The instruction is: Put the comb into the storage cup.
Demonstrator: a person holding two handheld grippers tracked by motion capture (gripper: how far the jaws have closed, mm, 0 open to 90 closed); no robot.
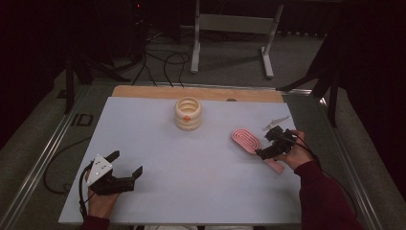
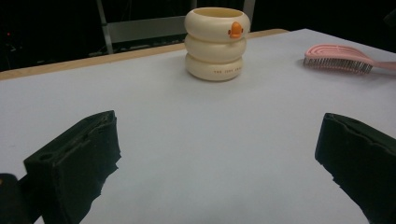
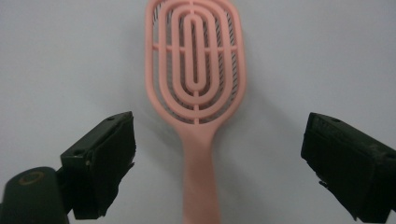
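1. Overhead, the right gripper [image 1: 274, 145] hovers over the handle of the pink hairbrush [image 1: 246, 140] at the right of the table [image 1: 143, 129]; the left gripper [image 1: 125, 166] rests near left, jaws spread.
2. In the left gripper view, wide-apart jaws face a cream duck cup [image 2: 215, 43] far off, the brush at far right.
3. In the right gripper view, parted jaws flank the brush handle without touching it.

- Hairbrush [image 3: 195, 88]: smooth pink plastic, slight sheen.
- Ringed cup [image 2: 215, 43]: glossy cream plastic or ceramic, cannot tell which.
- Tabletop [image 1: 158, 158]: matt pale sheet over a wooden edge.
- Right tongs [image 3: 219, 163]: rough matt black pads.
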